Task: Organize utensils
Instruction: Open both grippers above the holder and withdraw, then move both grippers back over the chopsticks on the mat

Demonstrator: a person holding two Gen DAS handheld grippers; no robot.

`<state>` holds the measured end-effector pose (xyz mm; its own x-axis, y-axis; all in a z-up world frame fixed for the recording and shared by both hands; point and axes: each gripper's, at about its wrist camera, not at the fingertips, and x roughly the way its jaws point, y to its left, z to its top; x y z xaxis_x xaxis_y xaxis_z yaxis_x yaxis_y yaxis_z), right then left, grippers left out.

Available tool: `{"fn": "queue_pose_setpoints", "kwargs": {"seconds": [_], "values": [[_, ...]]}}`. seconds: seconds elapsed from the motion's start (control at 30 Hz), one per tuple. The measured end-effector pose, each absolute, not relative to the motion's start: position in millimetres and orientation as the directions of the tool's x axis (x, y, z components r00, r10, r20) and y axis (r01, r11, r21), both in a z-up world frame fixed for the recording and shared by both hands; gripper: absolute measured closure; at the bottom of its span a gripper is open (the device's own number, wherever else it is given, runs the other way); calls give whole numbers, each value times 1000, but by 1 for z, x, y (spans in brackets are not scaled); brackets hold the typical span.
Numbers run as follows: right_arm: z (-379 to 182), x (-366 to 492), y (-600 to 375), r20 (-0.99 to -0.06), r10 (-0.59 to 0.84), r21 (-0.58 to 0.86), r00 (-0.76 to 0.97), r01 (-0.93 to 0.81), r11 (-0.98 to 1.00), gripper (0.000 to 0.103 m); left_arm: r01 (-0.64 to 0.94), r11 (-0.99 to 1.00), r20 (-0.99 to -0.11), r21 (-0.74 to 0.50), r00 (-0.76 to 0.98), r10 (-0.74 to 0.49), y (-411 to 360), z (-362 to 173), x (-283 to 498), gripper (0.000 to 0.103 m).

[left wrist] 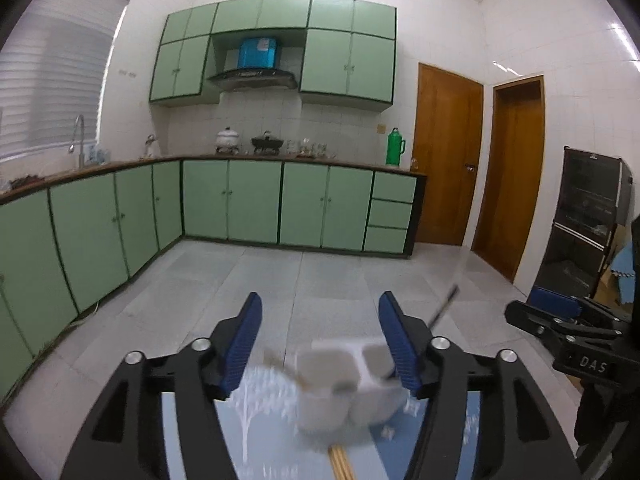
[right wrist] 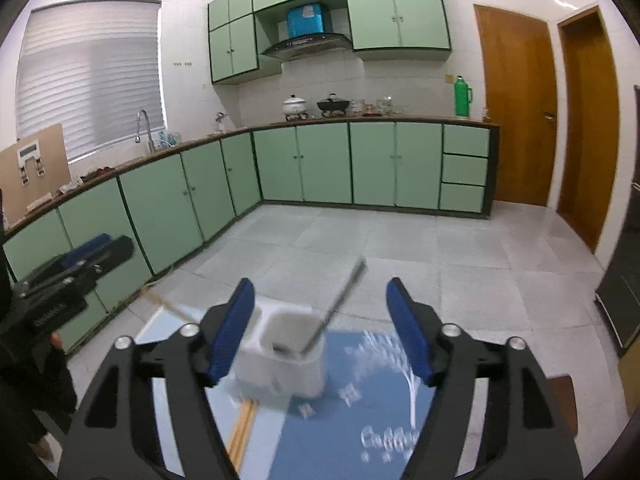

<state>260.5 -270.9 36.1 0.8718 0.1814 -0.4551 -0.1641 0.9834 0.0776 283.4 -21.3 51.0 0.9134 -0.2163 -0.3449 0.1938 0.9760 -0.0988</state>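
A white two-compartment utensil holder [left wrist: 340,388] [right wrist: 286,354] stands on a blue patterned mat [right wrist: 360,412]. A long dark-handled metal utensil [right wrist: 338,304] leans out of one compartment; it also shows in the left wrist view [left wrist: 442,308]. A pair of wooden chopsticks [right wrist: 242,428] [left wrist: 340,462] lies on the mat in front of the holder. One thin wooden stick [right wrist: 166,304] pokes out to the holder's left. My left gripper [left wrist: 320,340] is open and empty above the holder. My right gripper [right wrist: 320,328] is open and empty above the holder too.
The mat covers a table top near the camera. Green base cabinets [left wrist: 256,204] line the far wall and left side, with a sink tap [right wrist: 144,128]. Two wooden doors [right wrist: 516,104] are at the right. A dark cabinet [left wrist: 588,232] stands at the far right.
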Motion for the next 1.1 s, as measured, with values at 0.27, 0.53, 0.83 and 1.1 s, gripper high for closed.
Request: {"fn": "queue_pose_setpoints", "kwargs": {"seconds": [0.27, 0.53, 0.83, 1.1], "values": [[-51, 176, -265, -574, 161, 118, 803, -114, 986, 22, 144, 983, -522, -115, 833, -183, -9, -35, 214, 39], [-111, 132, -231, -661, 183, 155, 728, -107, 982, 22, 115, 990, -661, -83, 737, -142, -4, -106, 171, 38], [-154, 109, -204, -742, 165, 106, 650, -130, 986, 23, 86, 994, -726, -73, 679, -112, 8, -140, 157, 35], [-165, 108, -195, -779, 132, 63, 614, -132, 989, 24, 73, 994, -743, -84, 660, -111, 16, -148, 151, 34]]}}
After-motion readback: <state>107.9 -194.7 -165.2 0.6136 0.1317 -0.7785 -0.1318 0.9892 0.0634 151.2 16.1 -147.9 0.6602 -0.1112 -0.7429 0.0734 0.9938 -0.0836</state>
